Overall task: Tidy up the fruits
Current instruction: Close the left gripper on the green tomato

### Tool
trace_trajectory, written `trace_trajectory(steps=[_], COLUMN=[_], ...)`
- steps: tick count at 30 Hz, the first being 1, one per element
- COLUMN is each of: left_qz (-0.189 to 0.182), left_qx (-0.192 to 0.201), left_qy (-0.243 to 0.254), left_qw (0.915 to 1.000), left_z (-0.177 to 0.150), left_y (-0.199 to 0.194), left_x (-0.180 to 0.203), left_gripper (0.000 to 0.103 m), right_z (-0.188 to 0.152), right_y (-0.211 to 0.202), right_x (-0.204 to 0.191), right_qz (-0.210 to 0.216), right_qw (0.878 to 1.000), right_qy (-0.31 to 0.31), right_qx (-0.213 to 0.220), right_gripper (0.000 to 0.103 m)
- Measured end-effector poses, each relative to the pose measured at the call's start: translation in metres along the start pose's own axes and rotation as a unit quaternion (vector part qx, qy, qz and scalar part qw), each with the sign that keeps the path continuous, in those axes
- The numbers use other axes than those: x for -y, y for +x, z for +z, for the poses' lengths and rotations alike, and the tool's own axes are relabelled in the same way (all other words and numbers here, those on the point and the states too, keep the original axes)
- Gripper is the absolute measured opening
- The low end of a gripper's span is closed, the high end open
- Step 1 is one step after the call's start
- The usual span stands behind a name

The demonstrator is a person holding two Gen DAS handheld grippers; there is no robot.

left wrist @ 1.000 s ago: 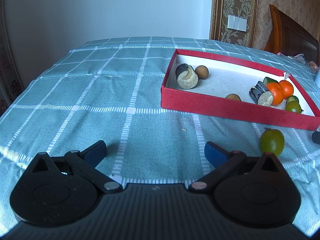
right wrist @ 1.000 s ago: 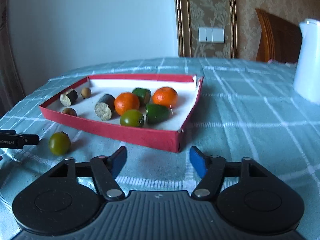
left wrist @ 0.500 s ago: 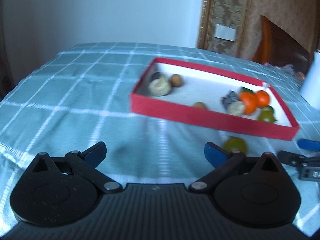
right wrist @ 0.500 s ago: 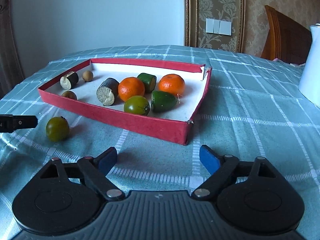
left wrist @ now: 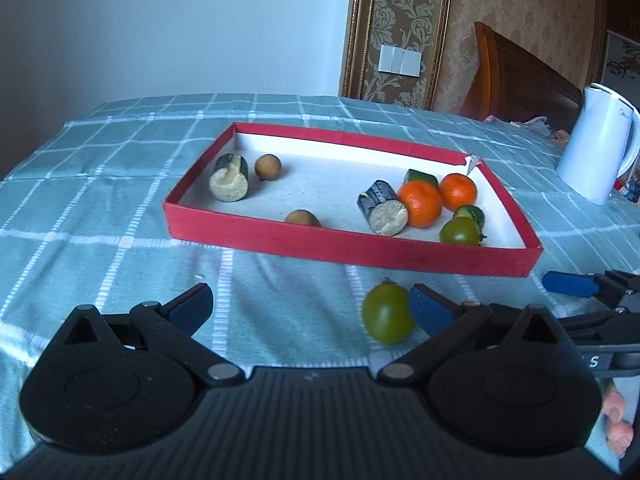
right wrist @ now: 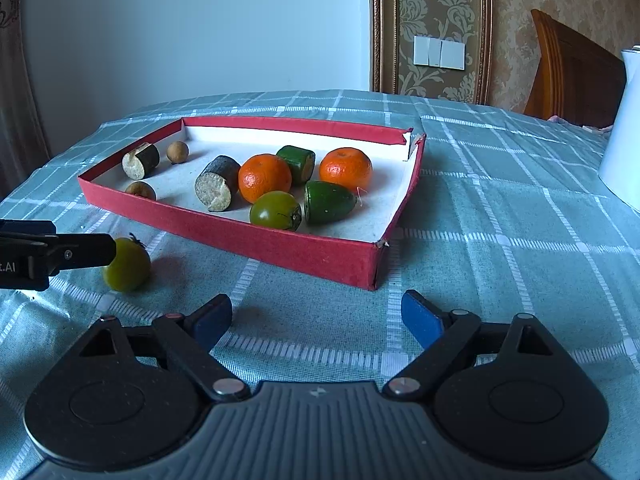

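Observation:
A loose green tomato (left wrist: 386, 316) (right wrist: 128, 266) lies on the teal checked cloth in front of the red box (left wrist: 320, 242) (right wrist: 260, 240). My left gripper (left wrist: 310, 310) is open, and the tomato sits just inside its right pad, close to it or touching. In the right wrist view that left finger (right wrist: 80, 252) overlaps the tomato. My right gripper (right wrist: 316, 318) stands wide open over bare cloth near the box's corner, with nothing between its fingers. The box holds two oranges (right wrist: 264, 176), a green tomato (right wrist: 276, 210), green pieces and dark cut cylinders (right wrist: 218, 188).
A white kettle (left wrist: 596, 148) (right wrist: 624, 140) stands on the cloth to the right of the box. Small brown round fruits (left wrist: 268, 166) lie at the box's left end. A wooden headboard and a wall switch are behind the table. Fingers of a hand (left wrist: 616, 420) show at the lower right.
My left gripper has swung right, so the loose tomato now lies between its fingers by the right pad. My right gripper's jaws have spread wider.

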State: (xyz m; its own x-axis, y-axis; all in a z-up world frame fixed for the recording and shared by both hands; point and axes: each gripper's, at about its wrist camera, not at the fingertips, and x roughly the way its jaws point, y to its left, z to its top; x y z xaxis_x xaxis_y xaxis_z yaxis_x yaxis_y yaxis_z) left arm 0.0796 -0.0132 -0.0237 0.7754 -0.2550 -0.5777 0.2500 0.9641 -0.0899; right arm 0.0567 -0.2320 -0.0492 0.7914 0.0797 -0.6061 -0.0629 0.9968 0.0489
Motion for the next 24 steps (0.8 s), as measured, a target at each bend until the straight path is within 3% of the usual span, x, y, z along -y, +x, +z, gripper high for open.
trace_trajectory(steps=[4,9,13,17,22,24], left_qz=[-0.004,-0.009,-0.008,0.008,0.006,0.003], left_qx=[0.003,-0.009,-0.021,-0.014,-0.012,-0.011], left_qy=[0.017,0.034,0.039,0.054,0.053,0.059], left_qw=[0.9998,0.9993,0.999,0.9984,0.9985,0.9982], left_z=[-0.001,-0.004,-0.007,-0.009,-0.008,-0.008], left_y=[0.002,0.01,0.017,0.019,0.018,0.018], left_x=[0.01,0.019,0.021,0.024,0.025,0.028], left_gripper=[0.103,0.086,0.083,0.062,0.051,0.041], right_z=[0.0,0.0,0.0,0.0,0.0,0.0], right_y=[0.0,0.0,0.0,0.0,0.0,0.0], right_x=[0.0,0.0,0.0,0.0,0.0,0.0], right_qz=[0.0,0.0,0.0,0.0,0.0,0.0], right_qw=[1.0,1.0,1.0,1.0,1.0,1.0], right_qy=[0.0,0.0,0.0,0.0,0.0,0.0], right_qx=[0.0,0.0,0.0,0.0,0.0,0.0], right_gripper=[0.092,0.092,0.092,0.092,0.092,0.092])
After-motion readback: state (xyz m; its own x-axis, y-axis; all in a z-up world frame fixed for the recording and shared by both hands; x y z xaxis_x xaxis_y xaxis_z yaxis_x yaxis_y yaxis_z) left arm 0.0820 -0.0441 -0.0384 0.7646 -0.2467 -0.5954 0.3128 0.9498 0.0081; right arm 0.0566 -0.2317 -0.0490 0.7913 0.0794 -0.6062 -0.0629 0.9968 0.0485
